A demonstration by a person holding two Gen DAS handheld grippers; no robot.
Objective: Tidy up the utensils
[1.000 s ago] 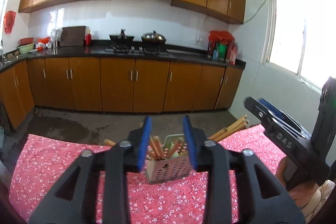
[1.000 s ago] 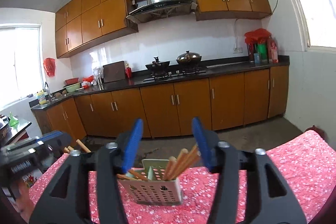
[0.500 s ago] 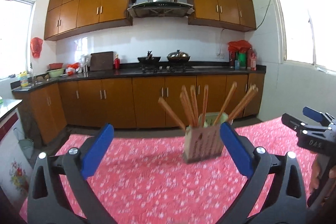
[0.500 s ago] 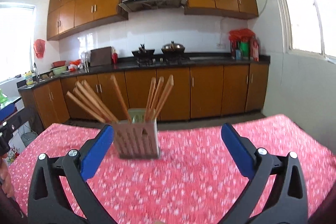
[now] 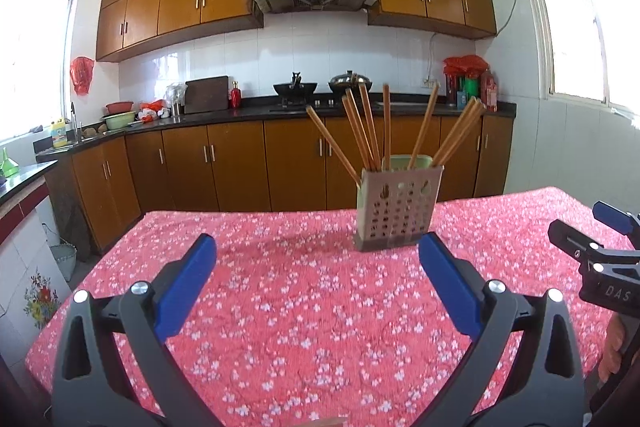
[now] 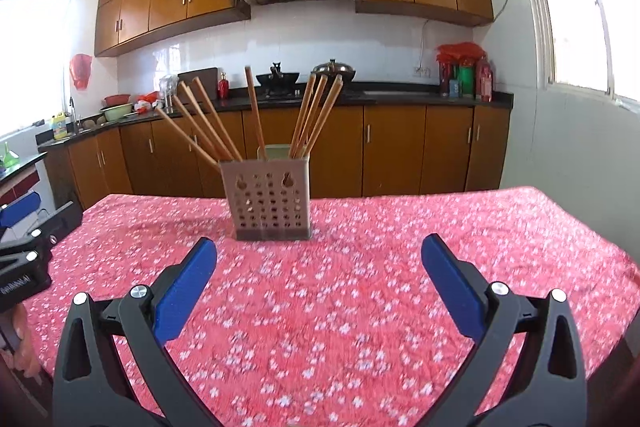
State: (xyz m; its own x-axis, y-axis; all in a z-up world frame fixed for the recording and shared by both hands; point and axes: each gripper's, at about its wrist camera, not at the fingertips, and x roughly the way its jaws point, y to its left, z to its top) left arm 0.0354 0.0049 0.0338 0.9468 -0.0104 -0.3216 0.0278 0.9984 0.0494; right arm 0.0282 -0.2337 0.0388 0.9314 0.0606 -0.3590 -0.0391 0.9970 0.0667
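Note:
A beige perforated utensil holder (image 5: 399, 207) (image 6: 269, 199) stands upright on the red flowered tablecloth (image 5: 304, 291) (image 6: 360, 267). Several wooden chopsticks (image 5: 362, 131) (image 6: 208, 125) fan out of its top. My left gripper (image 5: 318, 251) hovers low over the cloth, open wide, with nothing between its blue pads; the holder is beyond its right finger. My right gripper (image 6: 319, 253) is also open and empty, the holder ahead and slightly left. The right gripper shows at the right edge of the left wrist view (image 5: 600, 259), the left gripper at the left edge of the right wrist view (image 6: 24, 251).
The table's far edge drops to a kitchen floor. Beyond stand brown cabinets (image 5: 240, 167) under a black counter with a stove, pots (image 5: 348, 79) and bottles (image 5: 468, 87). A window (image 5: 588, 27) lights the right wall. A hand (image 6: 24, 347) shows at lower left.
Both grippers have opened wide and pulled back and down from the holder, which now stands free on the cloth farther ahead.

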